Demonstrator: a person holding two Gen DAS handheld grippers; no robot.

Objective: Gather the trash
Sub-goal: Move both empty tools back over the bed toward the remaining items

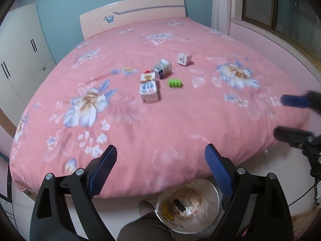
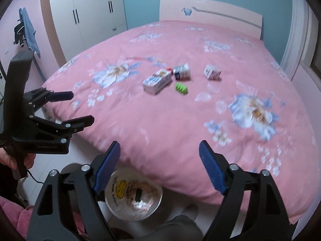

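Left gripper (image 1: 160,154): I see its jaws spread wide with nothing between them, held over the near edge of the bed; from the right wrist view it shows at far left (image 2: 82,108), also parted.
Right gripper (image 2: 159,152): my jaws here are spread wide too, empty, pointed across the pink floral quilt (image 2: 180,120).
Long carton (image 1: 148,87): it lies flat on the quilt, well ahead of the left jaws and roughly centred between them; its long axis runs almost straight away from me, red-capped end farther off. In the right view (image 2: 157,80) the axis slants, far end toward the right.
Dark carton (image 1: 162,68): it sits just beyond the long one, tipped on its side, touching or nearly touching its far end; I cannot tell which.
Small box (image 1: 184,58): it is farther out and right of the jaw line, apart from the others.
Green piece (image 1: 175,83): it is just right of the long carton, ridges pointing away from me.
Bin (image 1: 215,190): lined with a clear bag, it stands on the floor below the jaws, against the bed edge.
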